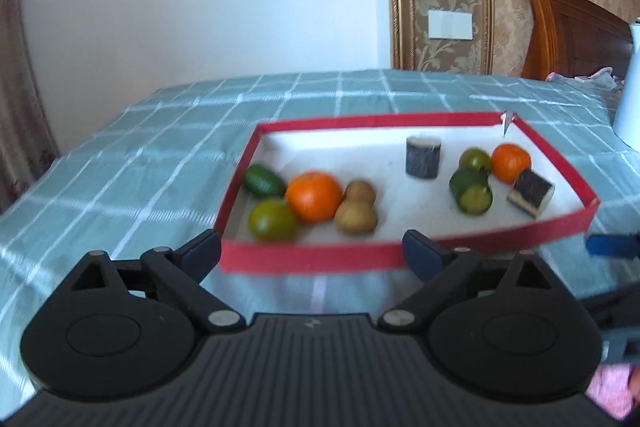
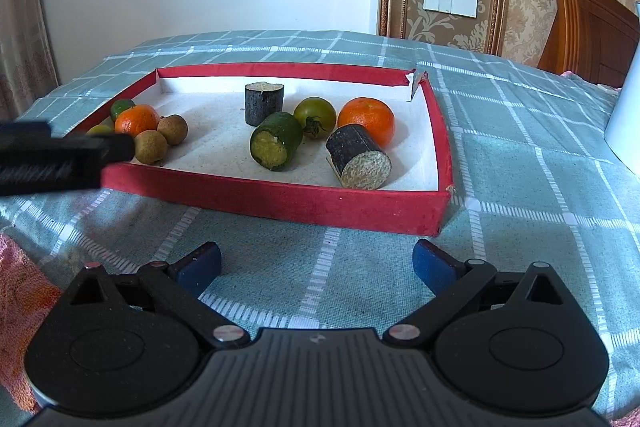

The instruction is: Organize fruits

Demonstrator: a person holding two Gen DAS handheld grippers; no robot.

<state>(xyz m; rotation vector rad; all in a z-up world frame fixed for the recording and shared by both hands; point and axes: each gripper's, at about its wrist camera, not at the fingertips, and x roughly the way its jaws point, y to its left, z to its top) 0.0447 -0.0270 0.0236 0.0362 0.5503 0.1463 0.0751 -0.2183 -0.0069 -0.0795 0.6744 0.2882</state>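
Item: red tray (image 2: 280, 197) of fruits; oranges (image 1: 314, 197) grouped at nine o'clock, we judge by kind. Our left gripper (image 1: 312, 251) and right gripper (image 2: 316, 263): wide, empty, short of tray.

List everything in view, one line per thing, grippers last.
tray: one, red rim, white floor, on the cloth
oranges: two, orange, one at each end of the tray
dark cut pieces: two, right half, one upright, one lying
green cut piece: one, lying mid-tray
green tomato: one, beside the right orange
brown longans: two, left end
small green fruits: two, left end
checked cloth: one, teal
left gripper: open, empty
right gripper: open, empty
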